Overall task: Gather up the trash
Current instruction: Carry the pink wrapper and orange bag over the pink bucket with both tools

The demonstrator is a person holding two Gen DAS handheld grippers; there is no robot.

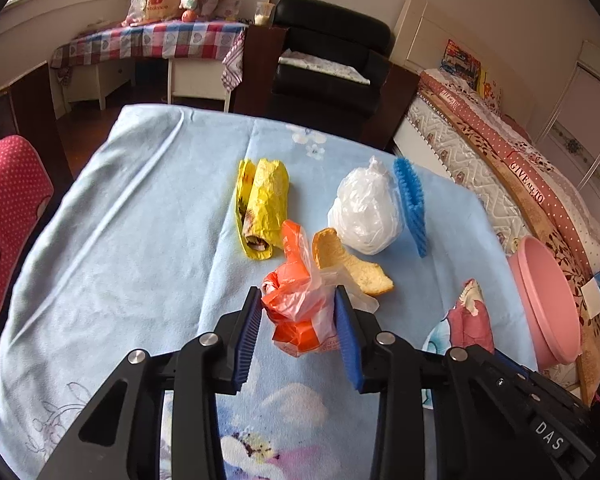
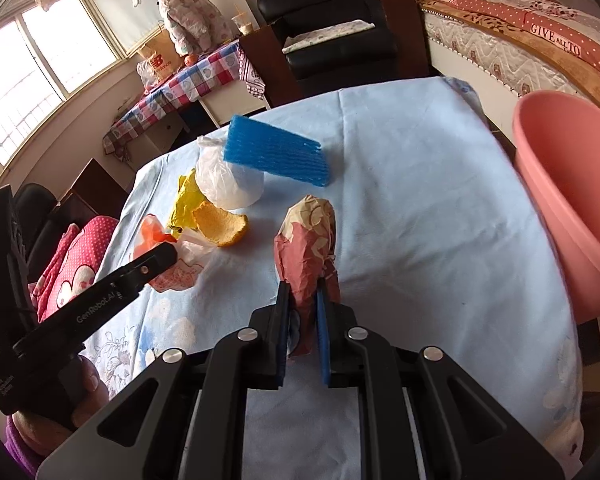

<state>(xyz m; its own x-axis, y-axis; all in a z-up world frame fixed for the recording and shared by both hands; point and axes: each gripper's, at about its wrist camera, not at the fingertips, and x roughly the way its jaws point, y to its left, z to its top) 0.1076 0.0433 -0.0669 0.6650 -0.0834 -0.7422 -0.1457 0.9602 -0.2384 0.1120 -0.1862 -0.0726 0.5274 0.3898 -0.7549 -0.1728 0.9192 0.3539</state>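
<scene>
Collection under way, with none of the litter visibly binned yet. I order the scene from largest to smallest. The table cloth (image 1: 140, 216), pale blue, fills the centre of both views and carries all the remaining litter. The pink basin (image 2: 572, 184) stands at the right edge of the right wrist view, beyond the table's rim; what I can see of its inside looks bare, and I judge it to be the receptacle, though nothing labels it so. My right gripper (image 2: 303, 300), at lower centre of its frame, is pinching the crumpled patterned paper wad (image 2: 306, 236), which rises between its blue pads. My left gripper (image 1: 298, 304), at lower centre of its frame, is pinching the orange plastic bag (image 1: 296, 300), whose loose film spills above the pads. Not gripped, in the upper middle of the left wrist view: the white plastic bag (image 1: 364, 212); the blue foam net (image 1: 410, 200) leaning against its right side; the yellow wrapper (image 1: 260, 208), well to their left; and the orange peel (image 1: 348, 260), just beside the held bag. I judge two items secured and not yet dropped, and four left to gather.
</scene>
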